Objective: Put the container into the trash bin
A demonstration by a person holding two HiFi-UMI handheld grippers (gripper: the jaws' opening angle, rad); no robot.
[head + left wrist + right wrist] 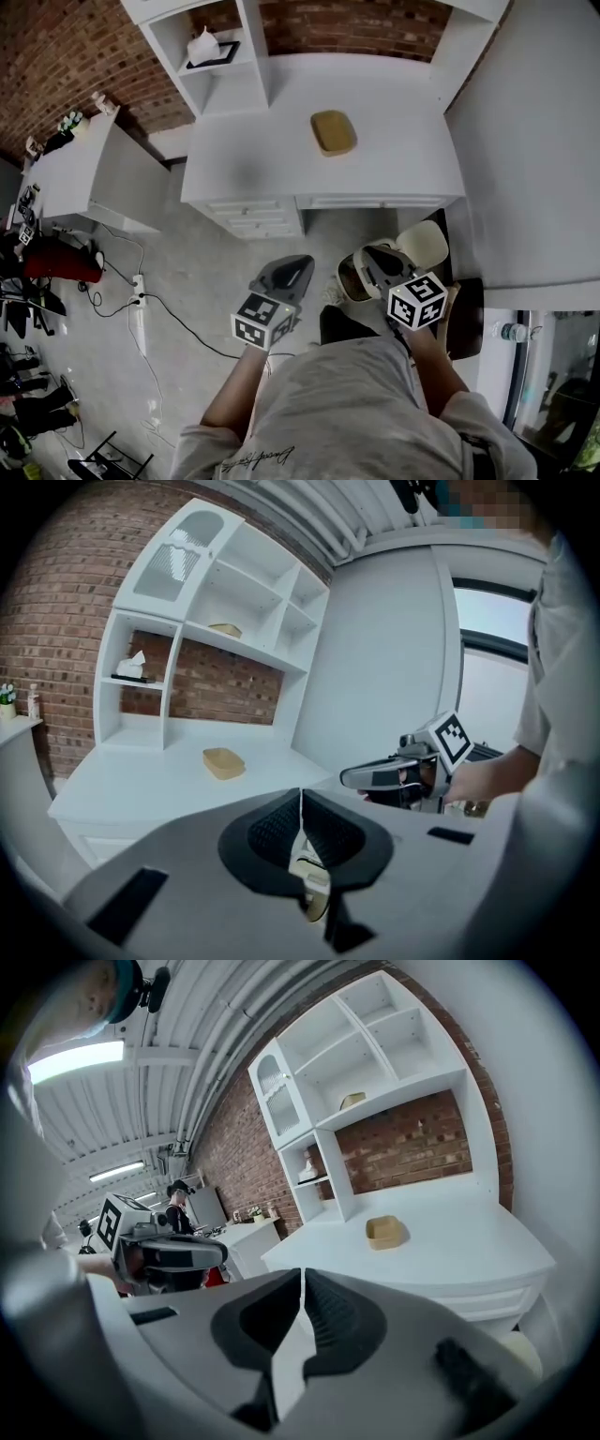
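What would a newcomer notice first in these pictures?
The eye falls first on the small tan container, lying on the white desk in front of a red brick wall. Next come the left gripper and the right gripper, both shut and empty, held low before the person. The trash bin stands on the floor by the right one, its lid open.
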